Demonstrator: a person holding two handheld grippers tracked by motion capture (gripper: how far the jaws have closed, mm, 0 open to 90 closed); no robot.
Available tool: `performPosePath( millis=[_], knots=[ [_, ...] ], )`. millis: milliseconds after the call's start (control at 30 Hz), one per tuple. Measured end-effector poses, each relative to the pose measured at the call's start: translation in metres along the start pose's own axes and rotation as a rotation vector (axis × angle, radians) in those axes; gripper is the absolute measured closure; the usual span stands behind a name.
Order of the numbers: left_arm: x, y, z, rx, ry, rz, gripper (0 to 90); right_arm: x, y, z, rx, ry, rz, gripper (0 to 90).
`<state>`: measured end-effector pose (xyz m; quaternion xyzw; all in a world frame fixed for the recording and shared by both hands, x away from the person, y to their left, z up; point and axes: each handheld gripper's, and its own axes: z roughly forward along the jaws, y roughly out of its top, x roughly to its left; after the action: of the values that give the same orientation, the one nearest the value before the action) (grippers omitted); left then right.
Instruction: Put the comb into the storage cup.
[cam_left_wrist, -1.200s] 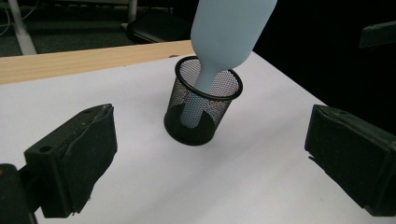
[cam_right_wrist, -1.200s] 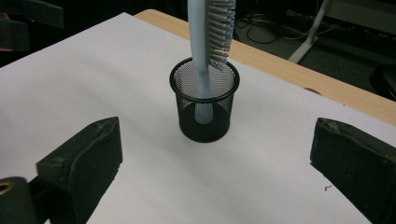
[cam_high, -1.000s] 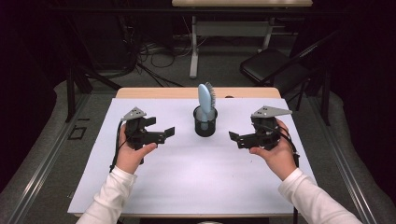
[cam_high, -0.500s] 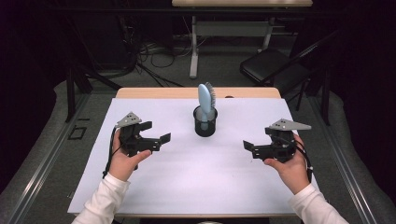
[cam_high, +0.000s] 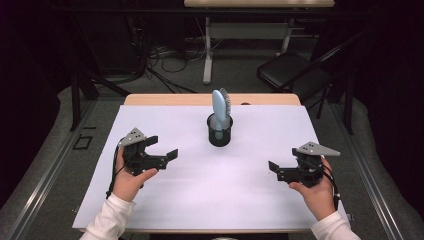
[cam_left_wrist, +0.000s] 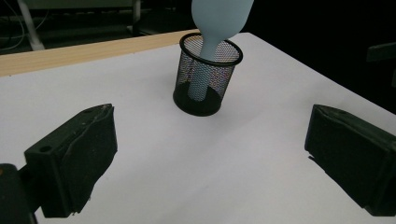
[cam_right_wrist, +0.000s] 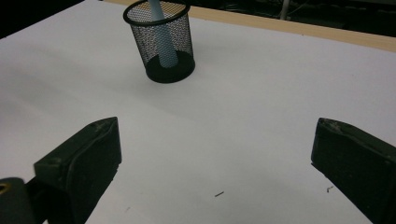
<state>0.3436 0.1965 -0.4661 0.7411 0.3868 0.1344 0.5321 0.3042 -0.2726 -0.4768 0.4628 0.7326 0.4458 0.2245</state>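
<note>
A black mesh cup stands upright near the table's far middle, holding a pale blue hairbrush handle-down with its bristled head sticking up. My left gripper is held over the white sheet to the cup's near left, open and empty. My right gripper hovers to the near right, also open and empty. In the left gripper view, the cup and brush lie ahead of the wide-apart jaws of the gripper. The right gripper view shows the cup at far left, well beyond the gripper.
A white sheet covers the wooden table, leaving a bare strip along the far edge. A black chair, cables and a desk frame stand on the floor beyond the table.
Both hands have drawn back from the cup toward the near edge. The right gripper has also swung outward to the right. Both jaws stay open; cup and brush have not moved.
</note>
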Motion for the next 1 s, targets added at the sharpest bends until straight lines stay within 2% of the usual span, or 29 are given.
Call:
performPosePath(
  millis=[133,367,600,1000],
  knots=[
    [0.001,-0.003,-0.002,-0.023,0.003,0.006,2.6,0.0,-0.009,0.001,-0.004,-0.011,0.001,1.5],
    [0.001,-0.008,-0.002,-0.034,0.007,0.02,2.6,-0.003,-0.024,0.005,-0.011,-0.034,0.01,1.5],
    [0.001,-0.013,0.0,-0.051,0.008,0.031,2.6,-0.008,-0.032,0.005,-0.04,-0.035,0.048,2.4],
    [0.006,-0.024,0.004,-0.046,0.026,0.034,2.8,-0.021,-0.042,0.002,-0.07,-0.056,0.123,2.9]
  ],
)
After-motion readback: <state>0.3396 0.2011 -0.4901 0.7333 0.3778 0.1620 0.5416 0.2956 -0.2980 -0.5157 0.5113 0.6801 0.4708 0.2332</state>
